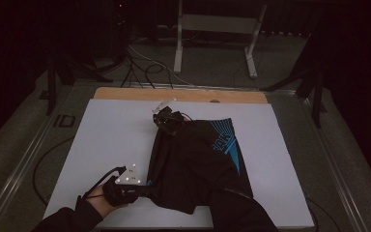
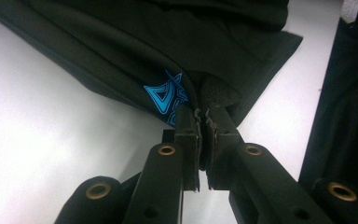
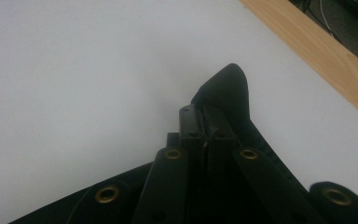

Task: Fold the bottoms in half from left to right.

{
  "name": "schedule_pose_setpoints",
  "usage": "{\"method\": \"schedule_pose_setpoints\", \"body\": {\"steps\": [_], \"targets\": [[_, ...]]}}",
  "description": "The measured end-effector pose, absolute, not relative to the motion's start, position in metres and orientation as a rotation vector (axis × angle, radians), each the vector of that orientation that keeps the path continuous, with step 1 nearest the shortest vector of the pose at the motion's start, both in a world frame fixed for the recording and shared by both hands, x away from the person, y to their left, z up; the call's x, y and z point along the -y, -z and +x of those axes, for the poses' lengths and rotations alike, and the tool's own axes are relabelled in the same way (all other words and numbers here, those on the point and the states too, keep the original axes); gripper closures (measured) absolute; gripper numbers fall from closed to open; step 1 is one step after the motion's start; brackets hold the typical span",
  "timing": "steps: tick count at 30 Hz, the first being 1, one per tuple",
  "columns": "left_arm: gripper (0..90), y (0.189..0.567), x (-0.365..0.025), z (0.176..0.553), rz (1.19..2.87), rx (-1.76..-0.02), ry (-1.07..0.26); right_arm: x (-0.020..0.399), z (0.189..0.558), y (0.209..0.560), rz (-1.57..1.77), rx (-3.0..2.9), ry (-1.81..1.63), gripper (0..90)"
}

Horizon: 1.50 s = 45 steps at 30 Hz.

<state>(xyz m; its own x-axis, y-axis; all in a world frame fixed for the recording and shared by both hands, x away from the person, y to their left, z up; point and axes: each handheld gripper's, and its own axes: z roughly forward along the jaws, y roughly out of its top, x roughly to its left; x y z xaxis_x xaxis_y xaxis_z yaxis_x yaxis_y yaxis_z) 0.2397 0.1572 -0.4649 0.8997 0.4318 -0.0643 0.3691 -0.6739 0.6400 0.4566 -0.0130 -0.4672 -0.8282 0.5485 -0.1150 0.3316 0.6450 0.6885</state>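
Garment: black shorts (image 1: 193, 164) with blue printing lie on the white table top (image 1: 106, 140), stretched between the two grippers.
Left gripper: the left gripper (image 1: 142, 191) sits at the near left corner of the cloth, held in the person's left hand (image 1: 101, 195); a grey three-cornered plate rides on top of it.
Left jaws: pressed nearly together on a fold of the shorts (image 2: 214, 51); the cloth edge bunches just past the tips, and a blue triangle print (image 2: 165, 95) lies just left of them.
Right gripper: the right gripper (image 1: 166, 121) is at the far corner of the cloth, close to the wooden edge strip (image 1: 183, 94) of the table.
Right jaws: closed narrow on the fabric (image 3: 228, 88), which pokes up as a dark rounded tab just beyond the tips.
Cloth between tools: the left edge of the shorts runs from one gripper to the other, slightly raised at the far end.
Right forearm: a dark sleeve (image 1: 241, 212) crosses over the near part of the shorts.
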Motion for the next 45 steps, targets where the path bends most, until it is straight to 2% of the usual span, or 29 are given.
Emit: {"method": "schedule_pose_setpoints", "body": {"steps": [45], "targets": [[85.4, 0.435, -0.101, 0.251, 2.376, -0.392, -0.081, 0.086, 0.450, 0.435, 0.747, -2.464, -1.011, 88.4]]}}
